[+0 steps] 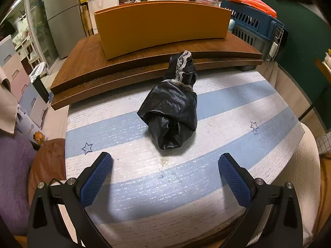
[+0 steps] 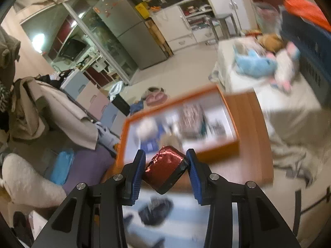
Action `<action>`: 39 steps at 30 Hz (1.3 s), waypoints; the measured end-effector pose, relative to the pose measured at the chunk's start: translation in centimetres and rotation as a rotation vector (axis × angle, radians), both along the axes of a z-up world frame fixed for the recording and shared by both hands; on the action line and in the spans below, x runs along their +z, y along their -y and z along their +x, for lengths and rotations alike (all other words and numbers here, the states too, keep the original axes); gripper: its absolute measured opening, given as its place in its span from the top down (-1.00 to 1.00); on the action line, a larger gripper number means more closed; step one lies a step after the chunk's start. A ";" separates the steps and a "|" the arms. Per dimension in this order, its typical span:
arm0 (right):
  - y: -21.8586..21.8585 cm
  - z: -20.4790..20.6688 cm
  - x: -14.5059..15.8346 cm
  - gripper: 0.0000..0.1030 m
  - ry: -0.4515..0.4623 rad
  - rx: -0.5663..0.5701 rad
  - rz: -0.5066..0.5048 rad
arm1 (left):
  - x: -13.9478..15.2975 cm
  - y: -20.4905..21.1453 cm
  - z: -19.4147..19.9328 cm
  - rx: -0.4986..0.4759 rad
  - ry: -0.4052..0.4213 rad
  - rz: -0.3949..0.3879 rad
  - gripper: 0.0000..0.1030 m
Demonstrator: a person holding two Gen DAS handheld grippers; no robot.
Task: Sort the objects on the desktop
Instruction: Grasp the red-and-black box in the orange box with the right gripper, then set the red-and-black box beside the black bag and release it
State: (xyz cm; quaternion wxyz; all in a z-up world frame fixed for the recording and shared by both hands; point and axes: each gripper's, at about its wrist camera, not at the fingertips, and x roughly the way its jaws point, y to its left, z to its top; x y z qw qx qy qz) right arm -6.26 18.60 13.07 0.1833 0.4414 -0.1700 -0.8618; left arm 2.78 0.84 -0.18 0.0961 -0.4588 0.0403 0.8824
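Note:
A crumpled black bag with white lace trim [image 1: 173, 107] lies on the blue-and-white striped mat [image 1: 128, 171], leaning against the wooden platform [image 1: 86, 70]. My left gripper [image 1: 165, 177] is open and empty, low over the mat just in front of the bag. An orange box [image 1: 161, 26] stands on the platform behind it. My right gripper [image 2: 165, 171] is shut on a shiny red packet with black edges [image 2: 166, 168], held high above the orange box [image 2: 178, 122], whose inside holds several blurred items. The black bag [image 2: 155, 210] shows blurred below.
A blue and grey crate [image 1: 254, 22] with an orange bag on top stands at the back right. Plush toys [image 2: 266, 64] lie on a white surface beside it. A purple cushion [image 1: 12, 177] and drawers are at the left.

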 end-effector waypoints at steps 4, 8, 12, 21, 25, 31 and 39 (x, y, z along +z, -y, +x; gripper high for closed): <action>-1.5 2.7 -7.2 0.24 0.092 -0.024 -0.066 | 0.0 0.0 0.0 0.000 0.007 -0.001 -0.99; -0.8 3.7 -11.8 0.25 0.124 -0.042 -0.117 | 0.0 -0.1 -0.2 0.005 0.024 -0.004 -0.99; -0.1 3.5 -12.7 0.24 0.074 -0.033 -0.138 | 0.0 -0.1 -0.2 0.012 0.031 -0.005 -0.99; -0.5 6.3 -11.5 -0.37 -0.039 -0.103 0.049 | 0.0 -0.2 0.0 0.021 0.041 -0.007 -0.99; 1.5 8.1 -11.6 -0.40 -0.057 -0.058 0.300 | 0.0 -0.1 -0.1 0.023 0.042 -0.007 -0.99; 2.6 10.0 -14.4 -0.61 -0.104 -0.085 0.487 | 0.0 0.0 0.1 0.023 0.034 -0.006 -0.99; 2.9 10.8 -14.9 -0.71 -0.141 -0.117 0.490 | 2.1 2.1 -0.5 0.046 0.010 0.069 -0.84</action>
